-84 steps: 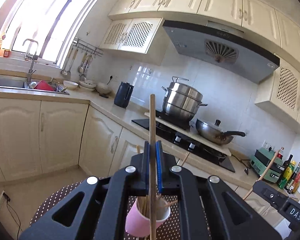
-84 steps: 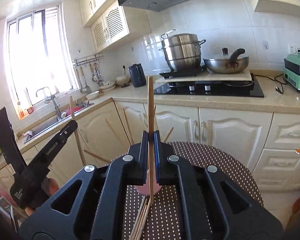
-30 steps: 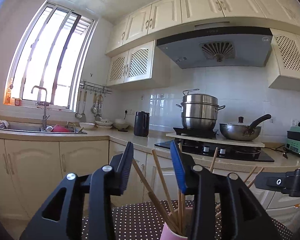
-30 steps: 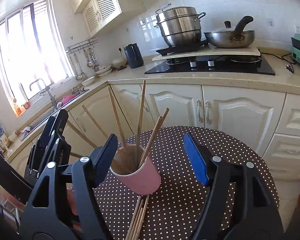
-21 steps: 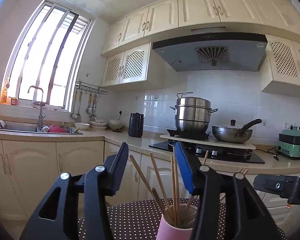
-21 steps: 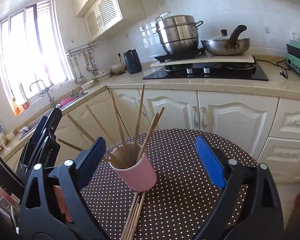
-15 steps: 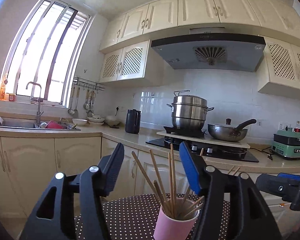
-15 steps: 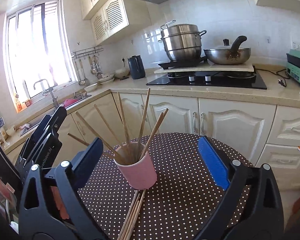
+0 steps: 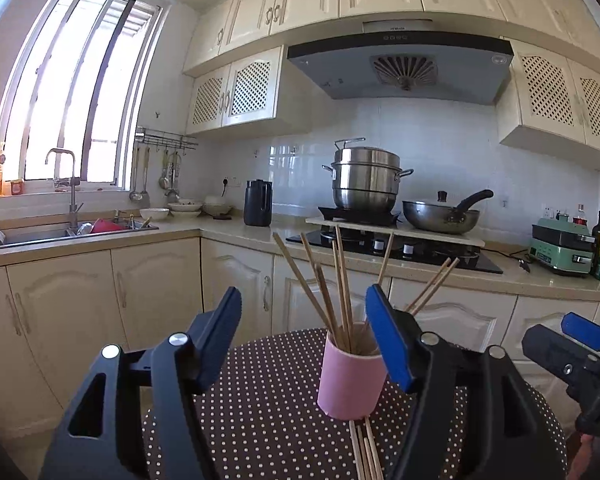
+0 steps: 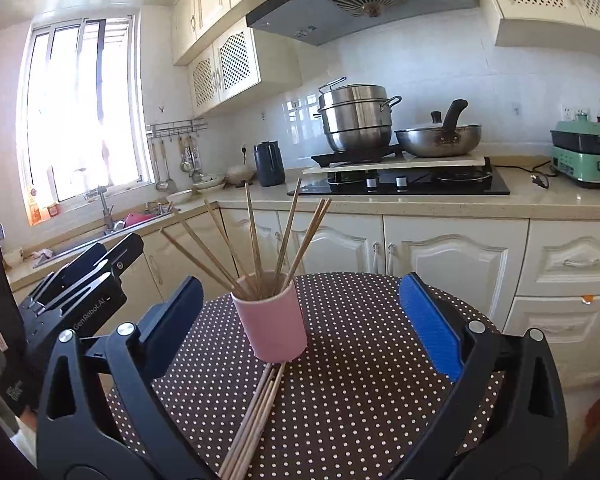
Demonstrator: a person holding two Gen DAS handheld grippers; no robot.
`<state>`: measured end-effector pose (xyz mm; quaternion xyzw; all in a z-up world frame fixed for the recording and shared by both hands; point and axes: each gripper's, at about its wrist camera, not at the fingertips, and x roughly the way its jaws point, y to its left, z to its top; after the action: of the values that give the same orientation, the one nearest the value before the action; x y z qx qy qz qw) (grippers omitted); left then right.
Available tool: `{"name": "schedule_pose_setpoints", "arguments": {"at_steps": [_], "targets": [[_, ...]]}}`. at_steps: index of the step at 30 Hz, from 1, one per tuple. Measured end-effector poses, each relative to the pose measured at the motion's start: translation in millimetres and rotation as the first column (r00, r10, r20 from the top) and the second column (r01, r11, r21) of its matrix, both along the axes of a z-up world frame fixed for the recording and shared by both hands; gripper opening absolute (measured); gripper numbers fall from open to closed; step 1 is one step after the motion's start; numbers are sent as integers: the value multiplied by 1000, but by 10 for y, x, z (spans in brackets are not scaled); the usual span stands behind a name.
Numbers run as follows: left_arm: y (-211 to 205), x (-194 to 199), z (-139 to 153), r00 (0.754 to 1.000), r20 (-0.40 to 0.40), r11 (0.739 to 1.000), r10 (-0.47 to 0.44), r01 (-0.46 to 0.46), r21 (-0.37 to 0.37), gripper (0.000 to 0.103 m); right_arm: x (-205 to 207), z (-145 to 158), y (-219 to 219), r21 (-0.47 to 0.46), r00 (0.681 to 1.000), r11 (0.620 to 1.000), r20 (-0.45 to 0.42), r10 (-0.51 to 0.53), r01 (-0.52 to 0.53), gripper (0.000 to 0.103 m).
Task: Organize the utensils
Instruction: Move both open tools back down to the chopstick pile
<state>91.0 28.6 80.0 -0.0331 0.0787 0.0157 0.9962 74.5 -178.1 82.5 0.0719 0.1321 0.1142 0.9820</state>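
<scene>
Right wrist view: the pink cup (image 10: 272,322) stands at frame centre on the dotted table (image 10: 364,380), chopsticks (image 10: 256,240) fanned upright in it so they stay gathered. A loose bundle (image 10: 256,412) lies flat just below it, probably next to go in. The right gripper (image 10: 300,328) is spread wide and empty; the left gripper (image 9: 304,332) is opening, gripping nothing.

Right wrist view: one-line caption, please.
Open right gripper facing pink cup of chopsticks; loose chopsticks on dotted table.

pink cup (image 10: 274,330), brown white-dotted tablecloth (image 10: 364,364)
</scene>
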Motion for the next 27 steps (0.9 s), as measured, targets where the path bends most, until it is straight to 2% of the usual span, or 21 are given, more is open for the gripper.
{"name": "schedule_pose_setpoints", "arguments": {"at_steps": [4, 6, 8, 11, 15, 19, 22, 23, 25, 27], "targets": [[3, -129, -149, 1000, -24, 1000, -9, 9, 26, 70, -66, -114, 15, 0, 999, 999, -17, -45, 45, 97], [-2, -152, -237, 997, -72, 999, -16, 19, 35, 71, -84, -167, 3, 13, 998, 998, -24, -61, 61, 97], [17, -138, -324, 992, -122, 999, -33, 36, 21, 72, -67, -227, -3, 19, 995, 997, -70, -67, 69, 97], [59, -75, -461, 972, -221, 997, -81, 79, -19, 72, -51, -297, 24, 11, 991, 998, -117, -62, 63, 97], [126, -1, -598, 946, -306, 994, -106, 94, -53, 72, -12, -426, 69, -18, 977, 994, -185, -107, 106, 97], [201, 91, -746, 902, -413, 991, -128, 103, -83, 72, 44, -539, 47, -3, 963, 991, -234, -133, 136, 97], [269, 161, -863, 867, -472, 984, -162, 107, -142, 72, 94, -616, 10, 30, 950, 989, -282, -133, 148, 97], [291, 172, -897, 854, -495, 984, -159, 94, -153, 72, 123, -650, 26, 17, 944, 990, -304, -131, 142, 97], [322, 215, -983, 818, -559, 987, -135, 61, -150, 72, 147, -714, 58, -1, 933, 991, -335, -129, 136, 97], [330, 257, -1073, 781, -607, 987, -148, 75, -144, 72, 194, -784, 78, 24, 920, 995, -383, -79, 95, 96]]}}
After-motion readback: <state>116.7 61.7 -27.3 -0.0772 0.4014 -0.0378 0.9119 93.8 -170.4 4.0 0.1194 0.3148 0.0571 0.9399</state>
